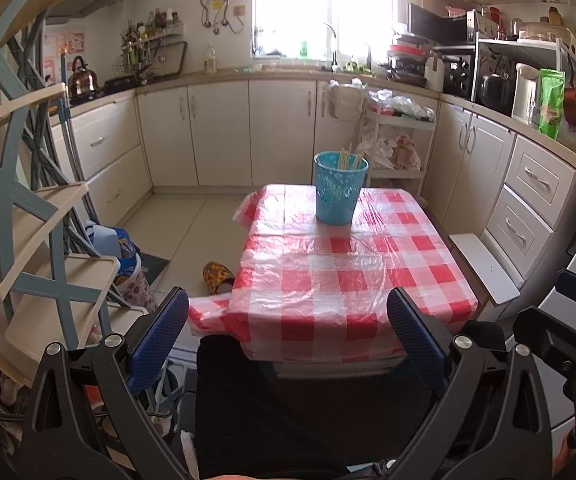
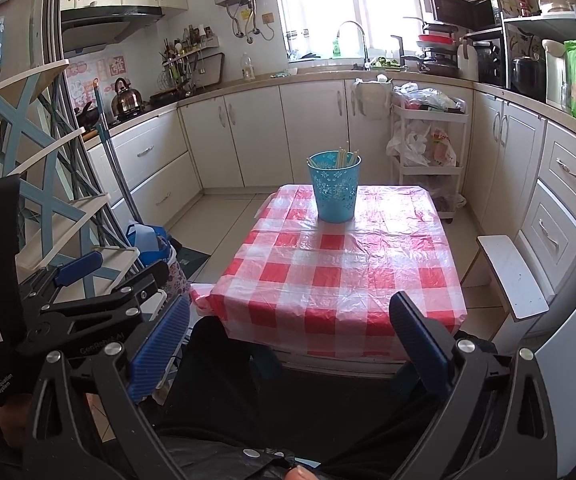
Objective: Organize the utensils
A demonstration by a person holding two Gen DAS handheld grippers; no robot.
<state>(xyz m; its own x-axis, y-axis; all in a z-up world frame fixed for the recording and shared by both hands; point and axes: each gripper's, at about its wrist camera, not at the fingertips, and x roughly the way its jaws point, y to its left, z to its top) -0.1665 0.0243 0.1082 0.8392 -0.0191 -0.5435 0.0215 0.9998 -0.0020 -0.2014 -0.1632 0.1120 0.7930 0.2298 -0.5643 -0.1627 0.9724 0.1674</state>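
A blue perforated cup [image 1: 339, 189] stands upright near the far edge of the table with the red-and-white checked cloth [image 1: 352, 276]. Pale chopsticks [image 1: 348, 159] stick out of its top. The right wrist view shows the same cup [image 2: 334, 186] and chopsticks [image 2: 344, 157] on the cloth [image 2: 340, 276]. My left gripper [image 1: 288, 340] is open at the table's near edge, holding nothing. My right gripper [image 2: 290, 340] is open too, at the same near edge, well short of the cup. The left gripper [image 2: 84, 280] appears at the left of the right wrist view.
White kitchen cabinets [image 1: 216, 132] line the far and right walls. A white trolley with bags [image 1: 396, 140] stands behind the table. A blue-and-cream shelf rack [image 1: 28, 208] fills the left. A slipper [image 1: 217, 276] lies on the floor; a white stool [image 2: 512, 280] is at the right.
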